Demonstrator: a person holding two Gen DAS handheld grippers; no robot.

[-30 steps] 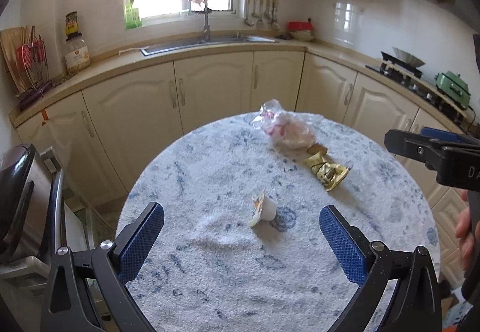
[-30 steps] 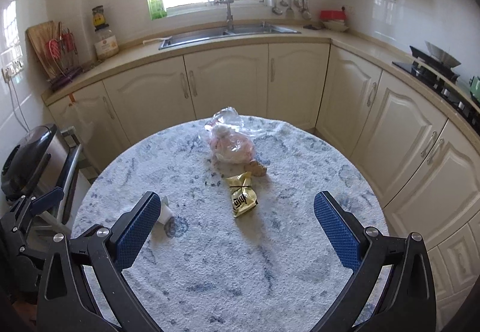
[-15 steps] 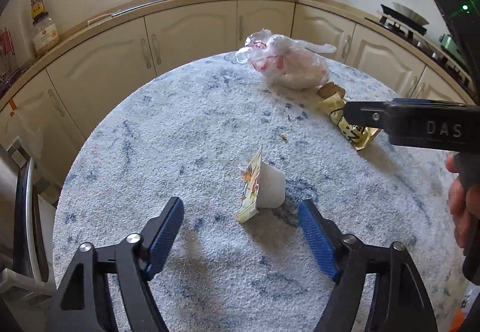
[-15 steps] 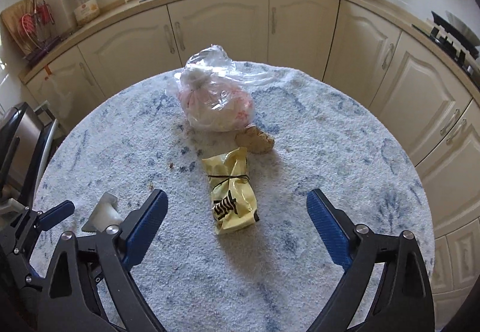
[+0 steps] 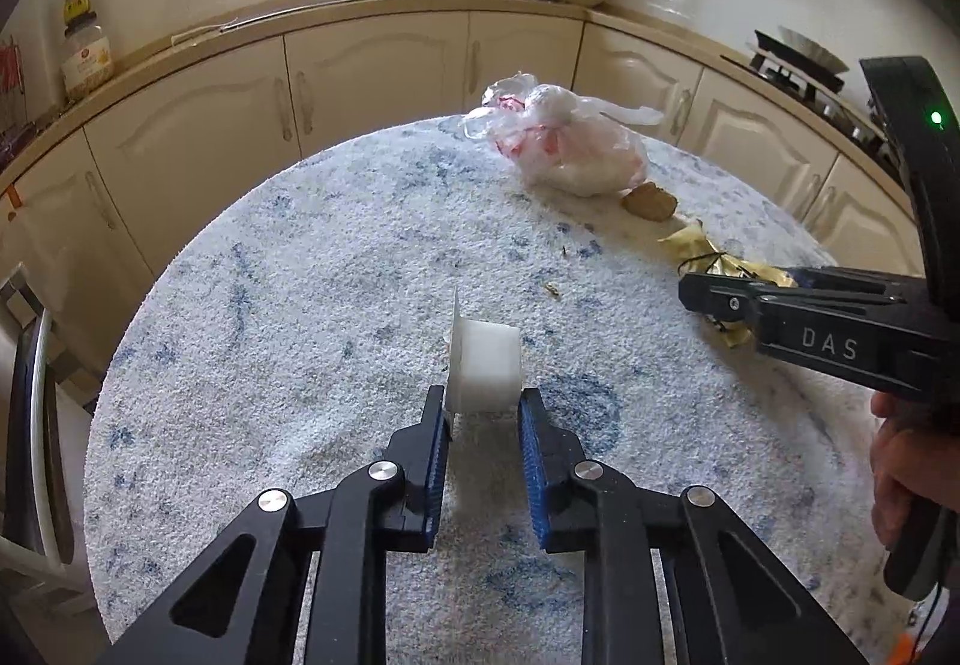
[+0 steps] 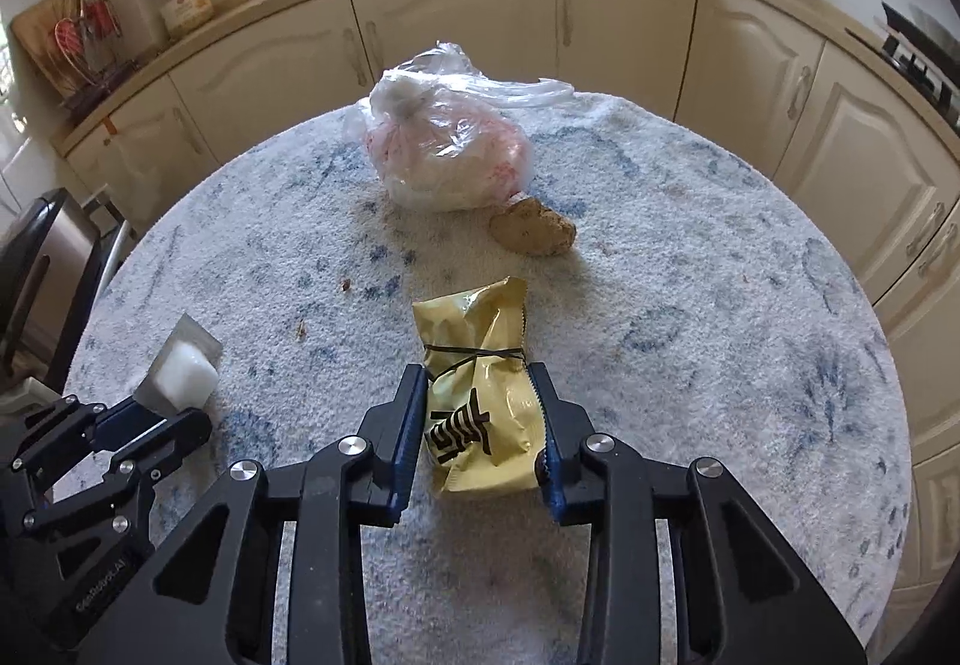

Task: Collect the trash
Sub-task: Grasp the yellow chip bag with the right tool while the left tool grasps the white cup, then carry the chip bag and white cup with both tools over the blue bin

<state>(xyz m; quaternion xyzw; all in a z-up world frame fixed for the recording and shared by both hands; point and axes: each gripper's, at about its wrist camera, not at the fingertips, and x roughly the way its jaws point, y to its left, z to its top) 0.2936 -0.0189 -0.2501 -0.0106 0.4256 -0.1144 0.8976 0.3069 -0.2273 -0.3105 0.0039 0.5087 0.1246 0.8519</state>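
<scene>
My left gripper is shut on a small white plastic cup with a peeled foil lid, lying on the round table. The cup also shows in the right wrist view, with the left gripper on it. My right gripper is shut on a yellow snack wrapper tied with a black band, resting on the table. In the left wrist view the right gripper covers most of the wrapper.
A tied clear plastic bag with white and pink contents lies at the table's far side, a brown lump beside it. Crumbs dot the cloth. Cream cabinets curve behind the table. A dark appliance stands at left.
Both grippers moved down and forward to the table and closed: the left on the white cup, the right on the yellow wrapper.
</scene>
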